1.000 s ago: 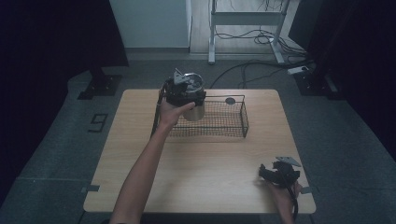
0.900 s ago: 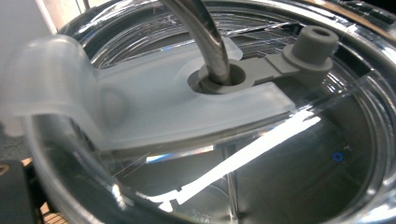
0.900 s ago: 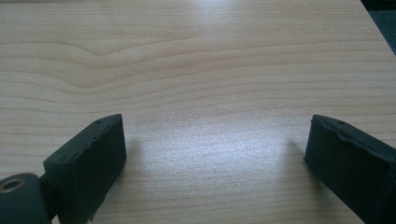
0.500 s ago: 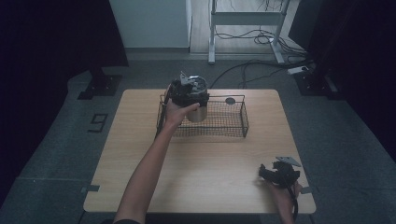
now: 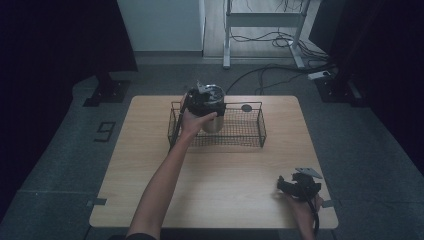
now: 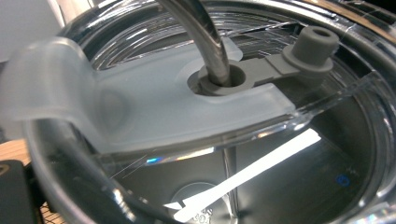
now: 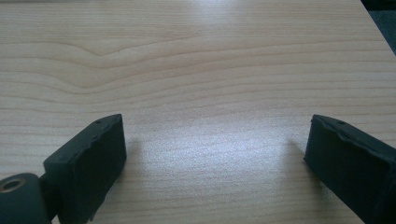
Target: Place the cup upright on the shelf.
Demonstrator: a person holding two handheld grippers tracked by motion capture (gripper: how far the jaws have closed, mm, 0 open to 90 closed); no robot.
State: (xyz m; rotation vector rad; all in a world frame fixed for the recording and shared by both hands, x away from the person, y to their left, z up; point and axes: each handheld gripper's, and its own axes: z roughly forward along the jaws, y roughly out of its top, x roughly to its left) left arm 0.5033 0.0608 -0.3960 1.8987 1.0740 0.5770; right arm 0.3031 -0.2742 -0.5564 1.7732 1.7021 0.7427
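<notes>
A steel tumbler [image 5: 214, 120] with a clear lid hangs over the left end of a black wire basket [image 5: 250, 136]. My left gripper [image 5: 202, 98] grips its rim from above, shut on it. The left gripper view looks straight down on the lid [image 6: 154, 112], with a metal straw [image 6: 205, 37] through a grey stopper [image 6: 313, 44] and one black finger [image 6: 14, 191] at the lower left. My right gripper [image 5: 288, 185] rests on the table near the front right corner. Its jaws stand wide apart over bare wood, and the right gripper [image 7: 215, 154] holds nothing.
The light wooden table [image 5: 225, 190] carries the basket at its far middle. A small dark round object [image 5: 246, 108] lies just behind the basket. Dark floor surrounds the table, with cables and a desk frame [image 5: 260, 20] beyond it.
The left gripper has carried the tumbler slightly right and lower, from the basket's left rim to over its left end. The right gripper has not moved.
</notes>
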